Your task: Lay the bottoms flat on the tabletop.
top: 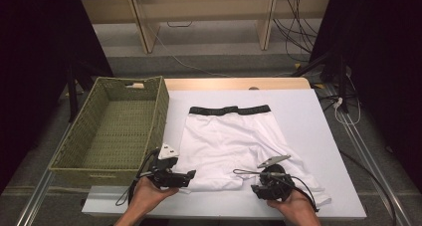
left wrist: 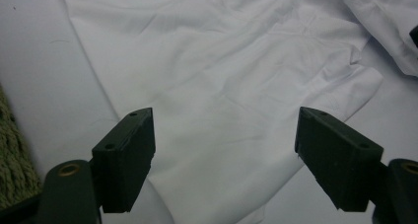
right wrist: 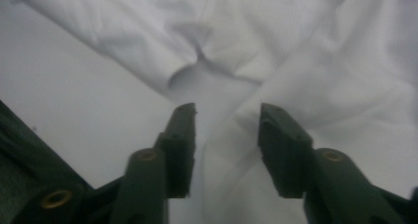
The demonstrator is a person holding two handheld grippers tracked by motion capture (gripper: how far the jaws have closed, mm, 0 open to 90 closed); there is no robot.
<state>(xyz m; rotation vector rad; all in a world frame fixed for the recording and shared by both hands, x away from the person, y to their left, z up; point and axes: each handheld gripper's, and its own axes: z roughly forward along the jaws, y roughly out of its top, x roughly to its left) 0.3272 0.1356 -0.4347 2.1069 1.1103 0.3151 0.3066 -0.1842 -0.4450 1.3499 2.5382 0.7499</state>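
Observation:
A pair of white shorts [top: 231, 141] with a black waistband [top: 229, 109] lies flat on the white table [top: 311, 136], legs toward the near edge. My left gripper [top: 191, 175] sits at the left leg's hem, its jaws wide apart over the cloth [left wrist: 222, 86] and not pressing it. In the left gripper view the gripper [left wrist: 224, 135] straddles the hem corner. My right gripper [top: 255, 188] rests at the right leg near the crotch notch [right wrist: 197, 68]. The right gripper [right wrist: 226, 120] stands partly open, with a fold of white fabric [right wrist: 231, 150] lying in the gap.
A woven olive basket [top: 160, 111] stands on the table's left side, close to my left gripper; its weave [left wrist: 10, 155] shows at the left gripper view's edge. Cables trail from both grippers. Beyond the table are wooden furniture legs and floor cables.

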